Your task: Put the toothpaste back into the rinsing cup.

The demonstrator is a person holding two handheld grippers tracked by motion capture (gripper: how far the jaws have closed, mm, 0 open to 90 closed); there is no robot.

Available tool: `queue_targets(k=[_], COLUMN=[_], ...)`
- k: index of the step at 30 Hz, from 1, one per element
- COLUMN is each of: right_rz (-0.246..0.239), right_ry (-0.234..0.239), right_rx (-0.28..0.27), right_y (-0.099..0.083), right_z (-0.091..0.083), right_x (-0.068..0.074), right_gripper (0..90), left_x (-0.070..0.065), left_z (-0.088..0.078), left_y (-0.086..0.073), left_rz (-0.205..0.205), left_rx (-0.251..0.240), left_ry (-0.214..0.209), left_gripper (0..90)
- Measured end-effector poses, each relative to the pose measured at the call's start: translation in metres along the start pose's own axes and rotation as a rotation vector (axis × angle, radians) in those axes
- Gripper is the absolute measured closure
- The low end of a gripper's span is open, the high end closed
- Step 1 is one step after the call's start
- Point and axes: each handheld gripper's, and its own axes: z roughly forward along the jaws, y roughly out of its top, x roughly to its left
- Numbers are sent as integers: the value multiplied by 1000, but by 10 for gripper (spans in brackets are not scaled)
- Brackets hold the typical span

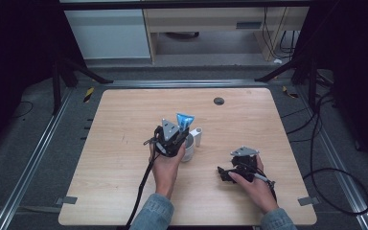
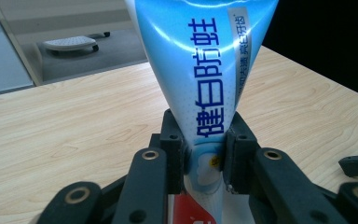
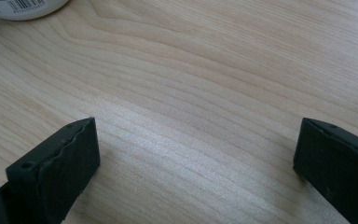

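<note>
L gripper [image 1: 179, 136] pinched a blue-and-white toothpaste tube [image 2: 205, 70] near its lower end, upright, mid light-wood surface [image 1: 124, 143]. White cylindrical cup [image 1: 189, 148] w/ side holder touched it on the right. R gripper [image 1: 227, 173] sat apart, jaws spread wide, empty, low over surface.

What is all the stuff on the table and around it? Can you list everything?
Toothpaste tube: one, blue and white, upright between the left jaws.
White cup: one, mid-table, under the tube.
Small white cylinder: one, right beside the cup.
Table: one, light wood, with a dark round hole near its far edge.
Left gripper: black, shut on the tube.
Right gripper: black, jaws wide apart over bare wood.
Sleeves: two, blue denim.
</note>
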Motion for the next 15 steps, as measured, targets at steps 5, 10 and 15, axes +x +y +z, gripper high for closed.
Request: queue_targets(k=[5,10,15], right_rz=[-1,0,-2], right_ry=[0,-1,-1], right_rx=[0,1,0], right_y=[0,0,0], right_z=[0,0,0], right_x=[0,0,0], right_gripper=[5,5,5], left_x=[0,1,1], left_z=[0,1,1], left_y=[-1,-2,-2], left_rz=[0,-4,-3], left_rx=[7,13,16], left_ry=[0,0,1], left_gripper=[729,728,728])
